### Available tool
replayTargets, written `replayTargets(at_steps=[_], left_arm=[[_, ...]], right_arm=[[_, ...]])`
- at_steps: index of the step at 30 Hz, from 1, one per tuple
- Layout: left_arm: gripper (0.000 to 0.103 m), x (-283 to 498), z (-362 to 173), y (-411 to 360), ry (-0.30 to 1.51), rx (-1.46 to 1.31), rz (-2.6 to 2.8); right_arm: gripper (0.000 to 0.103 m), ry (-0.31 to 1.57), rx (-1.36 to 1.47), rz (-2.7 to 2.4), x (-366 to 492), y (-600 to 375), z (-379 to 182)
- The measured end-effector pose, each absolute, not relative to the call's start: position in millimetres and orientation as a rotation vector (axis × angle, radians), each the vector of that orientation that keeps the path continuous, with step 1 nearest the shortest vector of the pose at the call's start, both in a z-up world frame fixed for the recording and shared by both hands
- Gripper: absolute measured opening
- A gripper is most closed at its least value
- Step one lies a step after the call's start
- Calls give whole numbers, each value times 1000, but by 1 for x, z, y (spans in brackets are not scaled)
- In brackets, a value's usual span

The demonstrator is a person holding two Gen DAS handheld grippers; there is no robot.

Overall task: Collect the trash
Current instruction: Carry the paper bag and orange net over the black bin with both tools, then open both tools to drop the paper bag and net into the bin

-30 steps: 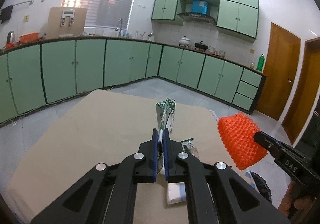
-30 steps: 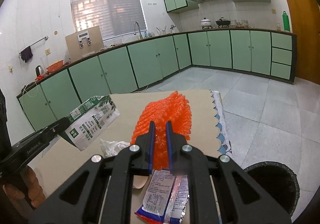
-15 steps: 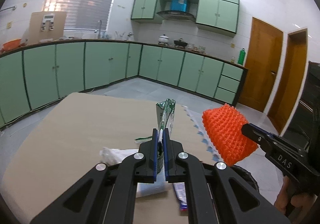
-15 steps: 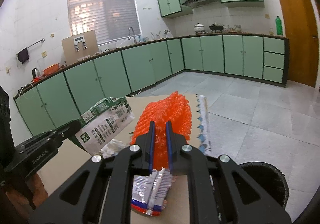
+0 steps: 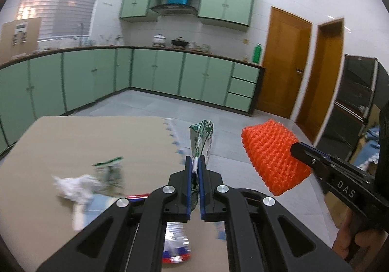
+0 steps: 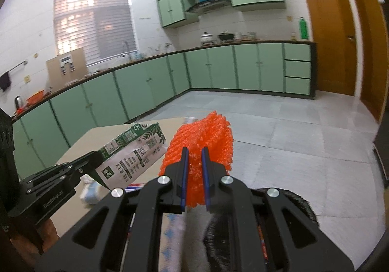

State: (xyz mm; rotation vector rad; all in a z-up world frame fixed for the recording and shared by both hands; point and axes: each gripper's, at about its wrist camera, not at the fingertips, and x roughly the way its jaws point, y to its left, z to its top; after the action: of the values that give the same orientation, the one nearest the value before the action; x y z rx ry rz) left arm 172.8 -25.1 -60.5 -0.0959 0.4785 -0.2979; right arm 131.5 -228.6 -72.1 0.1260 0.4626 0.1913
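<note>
Left gripper (image 5: pixel 193 170): jaws closed on a flattened green-and-white carton (image 5: pixel 202 140), pinched at its lower end; the carton stands up and out ahead of the fingers, clear of the table; in the right wrist view the same carton (image 6: pixel 132 153) sits slanted in that gripper (image 6: pixel 97 160), printed face showing
Right gripper (image 6: pixel 194 170): jaws clamped on an orange foam net (image 6: pixel 203 148), the mesh bulging between and above the blue pads; from the left wrist view the net (image 5: pixel 272 155) hangs off the tip of that gripper (image 5: pixel 295 148), out past the table edge, above the floor
Bin (image 6: pixel 296 204): dark round rim low in the right wrist view, just below and beyond the right gripper, on the floor beside the table; nothing can be made out inside it
Table (image 5: pixel 80 136): tan top; a crumpled white tissue (image 5: pixel 75 185), a blurred green-and-clear wrapper (image 5: pixel 109 170) beside it, and a red, white and blue packet (image 5: pixel 176 245) under the left gripper lie on it, all blurred
Done so far, as I judge it: two pieces lifted off the table, one per gripper; neither dropped yet
Left to do, as I judge it: carry both over the bin and let go; the net looks nearer to it than the carton; then return for the tissue, wrapper and packet
</note>
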Motion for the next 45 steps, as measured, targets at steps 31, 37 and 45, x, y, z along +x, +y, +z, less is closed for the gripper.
replayTargets(at_steps=[31, 37, 45], left_arm=[[7, 230, -137, -204, 715, 28, -488], [20, 236, -142, -208, 726, 23, -482], [61, 228, -111, -171, 639, -7, -429]], right_arm=[[20, 666, 255, -92, 146, -370, -202], [28, 687, 276, -130, 154, -384, -212], [90, 606, 243, -205, 142, -377, -187]])
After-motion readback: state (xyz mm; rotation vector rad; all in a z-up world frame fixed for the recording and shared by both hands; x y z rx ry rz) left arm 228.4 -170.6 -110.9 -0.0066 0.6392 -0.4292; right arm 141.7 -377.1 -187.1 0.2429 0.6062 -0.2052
